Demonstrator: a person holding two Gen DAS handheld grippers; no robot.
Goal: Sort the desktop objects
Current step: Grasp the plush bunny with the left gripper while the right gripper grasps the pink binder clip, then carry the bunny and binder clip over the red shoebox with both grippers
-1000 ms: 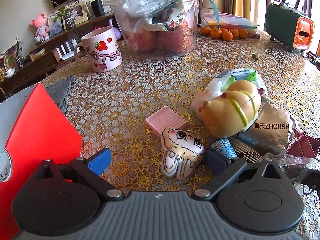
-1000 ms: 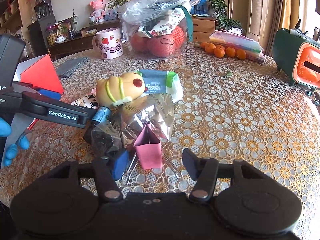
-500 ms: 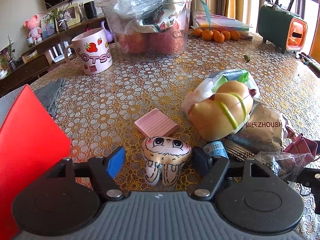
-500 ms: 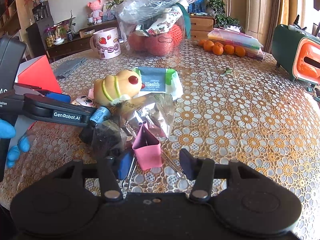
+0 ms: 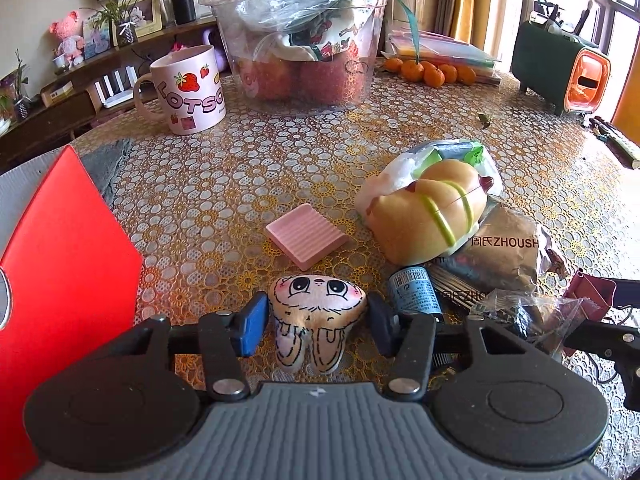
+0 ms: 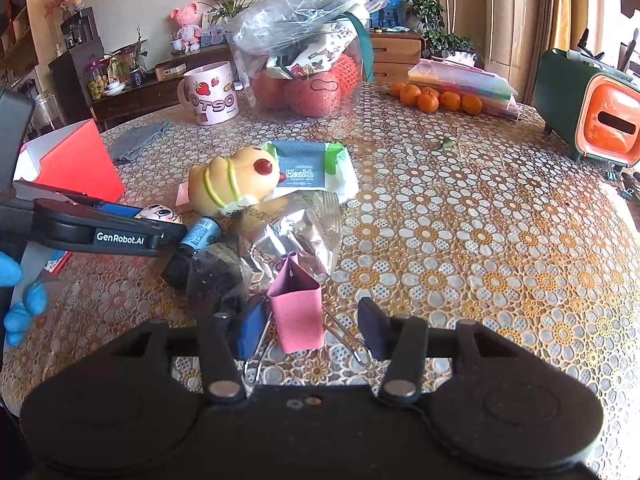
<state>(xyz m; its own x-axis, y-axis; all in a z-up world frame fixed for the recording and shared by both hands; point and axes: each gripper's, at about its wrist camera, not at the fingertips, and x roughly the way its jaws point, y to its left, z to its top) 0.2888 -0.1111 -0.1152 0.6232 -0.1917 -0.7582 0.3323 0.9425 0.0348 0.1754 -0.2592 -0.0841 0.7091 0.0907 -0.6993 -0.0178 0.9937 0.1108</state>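
Observation:
A small bunny-face plush toy [image 5: 316, 308] lies on the lace-patterned table [image 5: 224, 184], between the fingers of my left gripper [image 5: 316, 328]. The jaws are closing and both pads touch the toy's sides. In the right wrist view the toy [image 6: 158, 213] peeks out behind the left gripper's finger [image 6: 120, 236]. A pink binder clip [image 6: 298, 312] stands between the fingers of my right gripper [image 6: 312, 328]. The blue pad sits close by the clip's left side, and a gap shows on its right.
Close by lie a pink ridged square [image 5: 306, 236], a bread-shaped squishy [image 5: 432, 212], a blue-labelled bottle [image 5: 414, 290], a foil packet [image 5: 500, 256] and a tissue pack [image 6: 312, 172]. A red box [image 5: 68, 260] stands left. Mug [image 5: 188, 88], clear tub [image 5: 308, 60] and oranges [image 5: 432, 72] sit behind.
The left jaws have come in from wide open to the bunny toy's sides, and the toy now sits squarely between them. The right jaws narrowed slightly around the pink clip.

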